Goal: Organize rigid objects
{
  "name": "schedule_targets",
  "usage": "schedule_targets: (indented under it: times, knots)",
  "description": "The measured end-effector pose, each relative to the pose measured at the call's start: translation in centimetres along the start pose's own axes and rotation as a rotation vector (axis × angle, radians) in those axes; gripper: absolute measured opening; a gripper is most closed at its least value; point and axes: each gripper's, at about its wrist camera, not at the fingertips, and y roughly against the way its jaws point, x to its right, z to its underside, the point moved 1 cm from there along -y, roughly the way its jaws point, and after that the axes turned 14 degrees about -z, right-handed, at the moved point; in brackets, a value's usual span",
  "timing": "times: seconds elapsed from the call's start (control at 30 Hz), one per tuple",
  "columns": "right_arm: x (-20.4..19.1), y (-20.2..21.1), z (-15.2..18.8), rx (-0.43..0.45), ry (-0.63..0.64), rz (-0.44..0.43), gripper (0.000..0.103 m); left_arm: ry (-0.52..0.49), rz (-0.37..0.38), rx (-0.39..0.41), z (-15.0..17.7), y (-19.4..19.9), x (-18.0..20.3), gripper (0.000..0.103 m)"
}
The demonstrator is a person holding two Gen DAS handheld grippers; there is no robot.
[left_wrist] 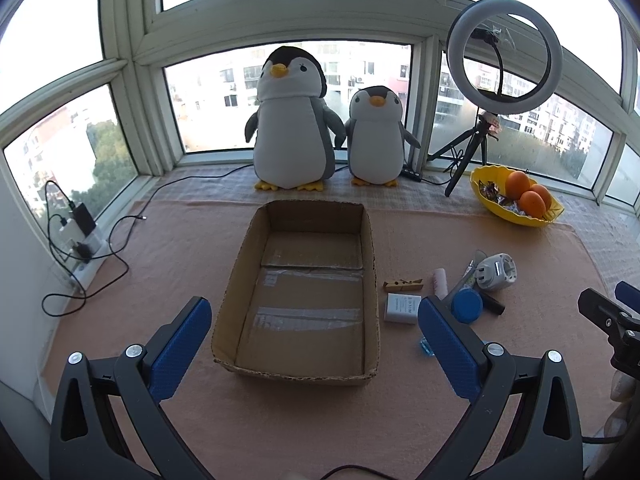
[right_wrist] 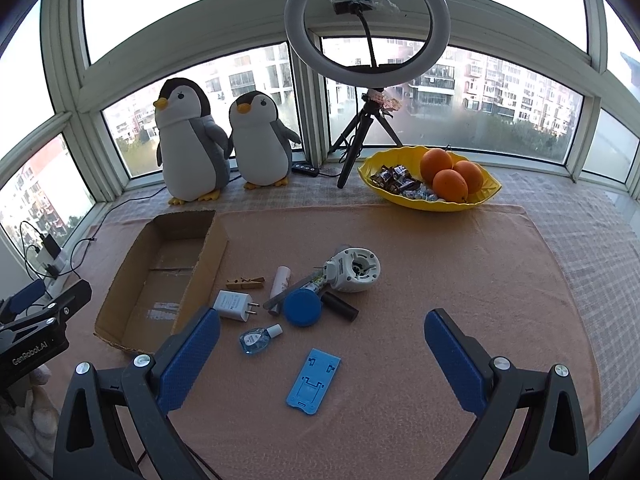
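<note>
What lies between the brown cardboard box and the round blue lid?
In the right wrist view, a white plug charger lies between the brown cardboard box and the round blue lid.

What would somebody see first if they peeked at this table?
Probably the two plush penguins standing by the window, with the big ring light on its tripod right of them. Then the yellow bowl with three oranges, and the open cardboard box, nothing inside.
</note>
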Motion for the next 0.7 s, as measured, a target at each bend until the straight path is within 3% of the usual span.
schedule_targets:
  times: [0.47, 0.7]
  knots:
    - [1.2, -0.8, 0.3, -0.021, -0.022, 0.004, 0.101, -0.004, -0.017, -0.023, 0.2, -1.3, 0.0, 0.103]
    - [3.1, -1.3, 0.9, -0.027, -0.047, 0.032, 0.101, 0.028, -0.073, -0.085, 1.0, -4.7, -2.5, 0.102]
